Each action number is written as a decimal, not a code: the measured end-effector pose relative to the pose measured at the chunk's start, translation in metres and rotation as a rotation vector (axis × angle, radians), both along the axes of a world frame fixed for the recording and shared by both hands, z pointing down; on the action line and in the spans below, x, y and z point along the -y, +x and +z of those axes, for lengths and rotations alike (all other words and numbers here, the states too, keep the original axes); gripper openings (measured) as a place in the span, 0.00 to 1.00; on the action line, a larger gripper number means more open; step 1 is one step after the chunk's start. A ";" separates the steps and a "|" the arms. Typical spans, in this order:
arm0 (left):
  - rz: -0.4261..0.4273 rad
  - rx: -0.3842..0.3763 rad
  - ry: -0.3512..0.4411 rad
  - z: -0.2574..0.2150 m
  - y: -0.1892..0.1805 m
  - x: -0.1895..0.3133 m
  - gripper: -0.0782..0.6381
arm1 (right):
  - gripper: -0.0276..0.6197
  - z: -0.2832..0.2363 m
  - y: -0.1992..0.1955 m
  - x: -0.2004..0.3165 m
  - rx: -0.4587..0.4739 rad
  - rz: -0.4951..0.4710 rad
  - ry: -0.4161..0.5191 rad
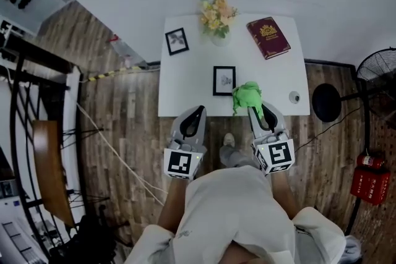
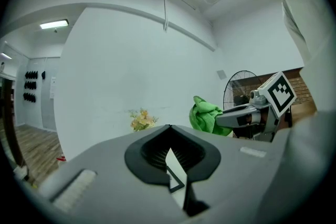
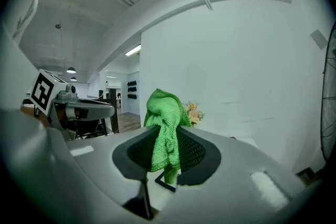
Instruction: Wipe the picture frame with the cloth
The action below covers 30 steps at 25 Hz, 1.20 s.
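While wiping hasn't started, the pick-up step looks done: right gripper (image 1: pixel 257 113) is clamped on the green cloth (image 1: pixel 246 96). The cloth is bunched up just beside the nearer picture frame (image 1: pixel 224 80), which looks face-up near the front edge of the white table (image 1: pixel 192 86). Left gripper (image 1: pixel 198 112) has jaws together with nothing between them, at the table's front edge. Next move, my read: lower cloth onto the frame face and sweep. Left could pin the frame so it doesn't slide (a second frame (image 1: pixel 177 41) sits back-left). Readable text: none. Red book (image 1: pixel 268 38) shows a gold emblem, lettering too small. Gripper cubes carry only square markers.
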State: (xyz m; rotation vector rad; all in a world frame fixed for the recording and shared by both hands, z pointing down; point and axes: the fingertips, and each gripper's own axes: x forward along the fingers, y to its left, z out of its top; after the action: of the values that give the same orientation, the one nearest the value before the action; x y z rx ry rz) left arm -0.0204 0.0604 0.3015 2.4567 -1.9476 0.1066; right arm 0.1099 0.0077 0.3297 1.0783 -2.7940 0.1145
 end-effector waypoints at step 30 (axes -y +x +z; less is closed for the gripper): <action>0.090 -0.047 -0.357 0.178 -0.021 0.116 0.14 | 0.17 0.132 -0.026 0.114 -0.147 0.036 -0.217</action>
State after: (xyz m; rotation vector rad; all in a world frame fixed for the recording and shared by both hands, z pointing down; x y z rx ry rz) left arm -0.0411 -0.0561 0.4790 2.2876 -1.6310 0.3597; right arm 0.0836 -0.1060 0.4614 1.0391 -2.5632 0.3204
